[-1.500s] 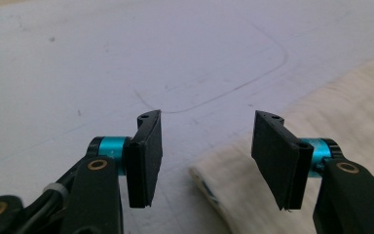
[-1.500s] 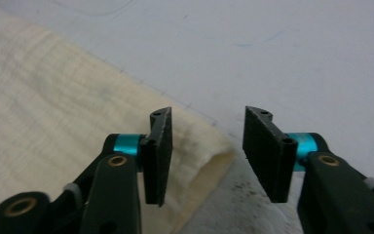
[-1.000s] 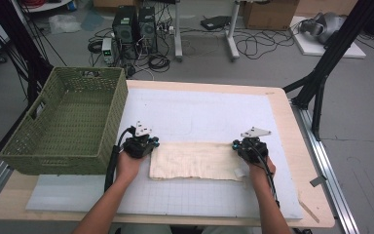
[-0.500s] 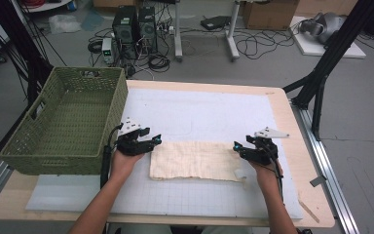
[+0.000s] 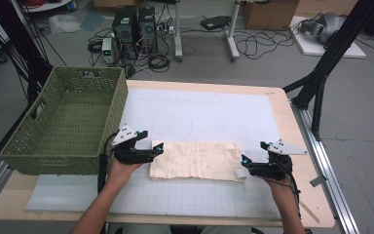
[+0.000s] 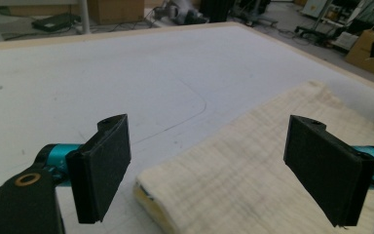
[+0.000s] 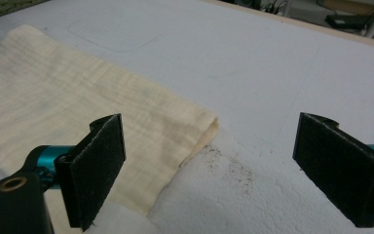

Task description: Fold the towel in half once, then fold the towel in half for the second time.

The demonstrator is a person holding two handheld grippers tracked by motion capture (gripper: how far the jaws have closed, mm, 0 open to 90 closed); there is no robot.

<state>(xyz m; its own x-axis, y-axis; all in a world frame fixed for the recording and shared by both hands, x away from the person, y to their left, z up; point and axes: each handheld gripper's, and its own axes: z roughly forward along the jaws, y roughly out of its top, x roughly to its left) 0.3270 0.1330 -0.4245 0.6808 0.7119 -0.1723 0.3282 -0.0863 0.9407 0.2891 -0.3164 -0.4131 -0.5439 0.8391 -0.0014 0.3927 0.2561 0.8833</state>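
Note:
A cream cloth (image 5: 195, 161), folded into a long strip, lies flat on the white mat (image 5: 199, 112) near the table's front. My left gripper (image 5: 152, 140) hovers just off the cloth's left end, and its jaws have just been opening. In the left gripper view the left gripper (image 6: 209, 126) stands wide, with the cloth's folded end (image 6: 253, 161) lying below and untouched. My right gripper (image 5: 253, 156) is at the cloth's right end, its jaws also just opened. In the right gripper view the right gripper (image 7: 209, 122) frames the cloth's corner (image 7: 78, 97), and the pads press on nothing.
A green woven basket (image 5: 63, 156) stands at the table's left, close to my left hand. A white fuzzy patch with dark specks (image 7: 224, 170) lies beside the cloth's right end. Beyond the table, computers and cables sit on the floor.
Both grippers went from shut on the cloth's ends to wide open. Each hand drew a little outward and up, away from the cloth. The cloth stays flat on the mat.

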